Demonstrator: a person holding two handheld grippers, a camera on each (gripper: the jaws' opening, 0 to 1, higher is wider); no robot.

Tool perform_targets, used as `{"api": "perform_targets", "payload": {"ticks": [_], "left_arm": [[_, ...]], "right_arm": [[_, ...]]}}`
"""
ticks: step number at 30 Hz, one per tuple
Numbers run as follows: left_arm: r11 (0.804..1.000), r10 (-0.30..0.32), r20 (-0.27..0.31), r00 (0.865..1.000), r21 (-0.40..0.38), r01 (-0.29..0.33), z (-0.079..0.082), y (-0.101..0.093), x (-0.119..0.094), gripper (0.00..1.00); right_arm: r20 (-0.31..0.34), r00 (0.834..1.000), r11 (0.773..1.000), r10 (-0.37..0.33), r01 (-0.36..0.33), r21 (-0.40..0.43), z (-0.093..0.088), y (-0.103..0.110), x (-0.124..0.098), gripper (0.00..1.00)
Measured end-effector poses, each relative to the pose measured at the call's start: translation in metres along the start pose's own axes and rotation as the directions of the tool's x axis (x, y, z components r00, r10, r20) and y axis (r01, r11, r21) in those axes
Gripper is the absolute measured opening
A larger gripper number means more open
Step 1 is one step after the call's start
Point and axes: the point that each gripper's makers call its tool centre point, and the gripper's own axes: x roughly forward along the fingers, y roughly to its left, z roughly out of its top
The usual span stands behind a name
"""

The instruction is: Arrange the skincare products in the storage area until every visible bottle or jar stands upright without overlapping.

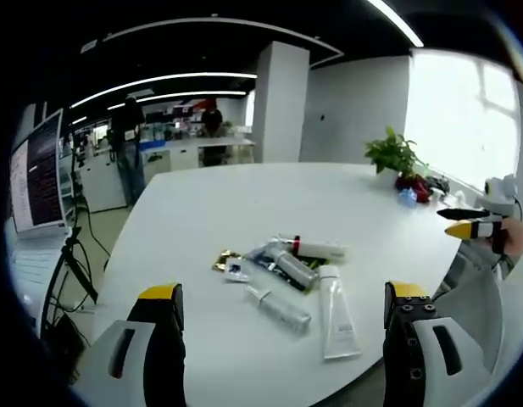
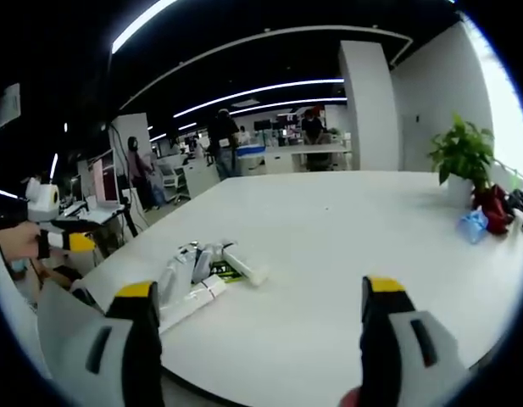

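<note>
A heap of skincare products lies flat on the white round table [image 1: 244,195]. It holds a white tube [image 1: 336,322], a clear bottle [image 1: 278,307], a grey bottle [image 1: 293,267], another white tube [image 1: 319,249] and a small gold item [image 1: 225,259]. My left gripper [image 1: 282,293] is open just short of the heap, holding nothing. In the right gripper view the same heap [image 2: 202,270] lies ahead to the left. My right gripper [image 2: 259,292] is open over bare table. The right gripper [image 1: 471,227] enters the left view from the right; the left gripper [image 2: 62,241] appears at the right view's left edge.
A potted plant [image 1: 395,153] with a red object [image 1: 415,187] and a blue object [image 1: 405,197] stands at the table's far side. A monitor [image 1: 36,174] and cables are off the table's edge. People stand at desks in the background [image 2: 223,140].
</note>
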Motion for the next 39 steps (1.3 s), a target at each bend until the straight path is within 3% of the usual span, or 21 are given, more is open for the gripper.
{"api": "perform_targets", "payload": {"ticks": [19,39], "left_arm": [[1.000,-0.005,-0.024,1.000,-0.019,0.005,-0.007,0.006,0.013,0.96],[0.999,0.020,-0.051,0.998,-0.043,-0.022,-0.017,0.020,0.022,0.96]], "right_arm": [[-0.035,0.999,1.000,0.011,-0.011,0.007,-0.003,-0.005,0.015,0.98],[-0.076,0.995,0.998,0.061,-0.063,-0.022,-0.002,-0.002,0.055,0.97]]}}
